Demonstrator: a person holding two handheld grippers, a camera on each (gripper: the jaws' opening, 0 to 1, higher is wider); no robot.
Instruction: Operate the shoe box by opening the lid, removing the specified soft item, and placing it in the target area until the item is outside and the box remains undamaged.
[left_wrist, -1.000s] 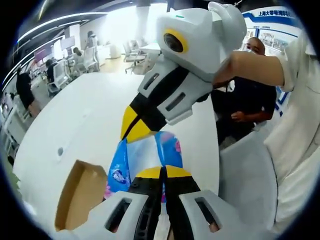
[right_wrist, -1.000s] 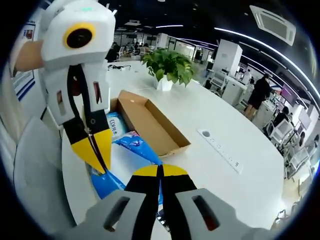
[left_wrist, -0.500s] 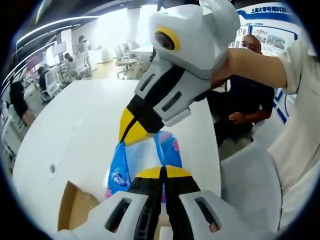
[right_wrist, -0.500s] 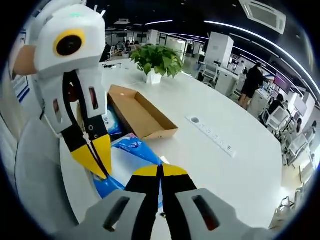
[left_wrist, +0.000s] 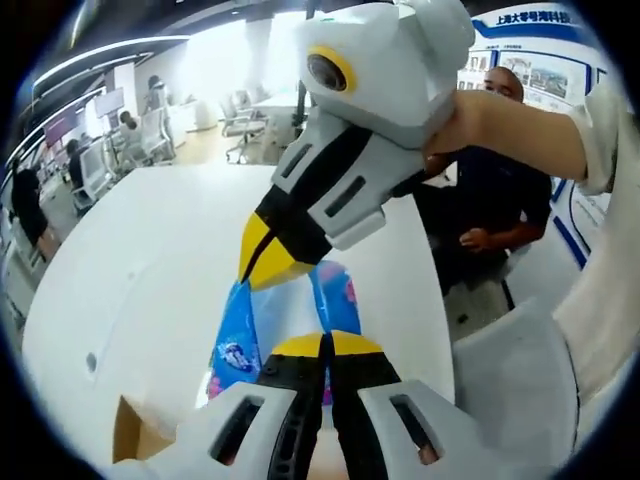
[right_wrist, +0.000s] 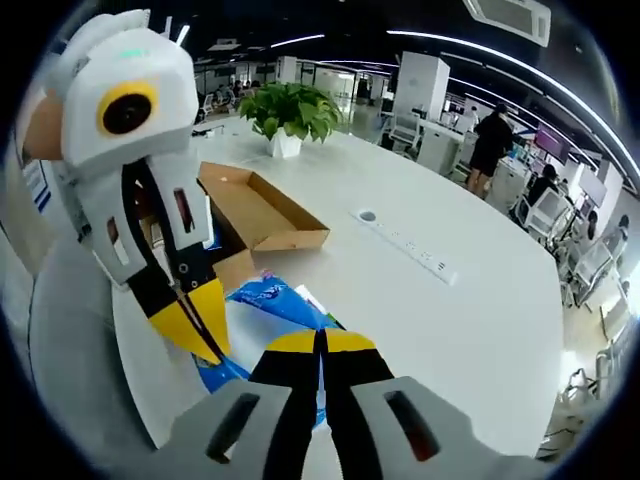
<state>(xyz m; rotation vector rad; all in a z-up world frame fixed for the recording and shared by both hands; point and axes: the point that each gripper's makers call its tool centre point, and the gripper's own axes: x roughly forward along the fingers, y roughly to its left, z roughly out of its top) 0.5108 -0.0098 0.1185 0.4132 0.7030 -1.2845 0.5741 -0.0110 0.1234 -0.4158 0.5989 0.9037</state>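
Note:
A soft blue and white packet (left_wrist: 238, 335) hangs stretched between my two grippers above the white table (left_wrist: 150, 270). My left gripper (left_wrist: 325, 343) is shut on its near end. My right gripper (left_wrist: 263, 265) reaches in from the upper right and is shut on the far end. In the right gripper view, my right gripper (right_wrist: 322, 338) pinches the packet (right_wrist: 272, 296), and my left gripper (right_wrist: 200, 335) clamps it from the left. The open brown shoe box (right_wrist: 258, 207) lies behind on the table (right_wrist: 470, 310). A corner of the box (left_wrist: 135, 440) peeks in at the lower left.
A potted plant (right_wrist: 290, 108) stands beyond the box, and a power strip (right_wrist: 410, 246) lies on the table to its right. A grey chair (left_wrist: 510, 370) and a seated person (left_wrist: 500, 200) are beside the table edge. People and desks fill the background.
Both grippers have carried the packet away from the box. The box now lies farther back in the right gripper view and has slipped almost out of the left gripper view.

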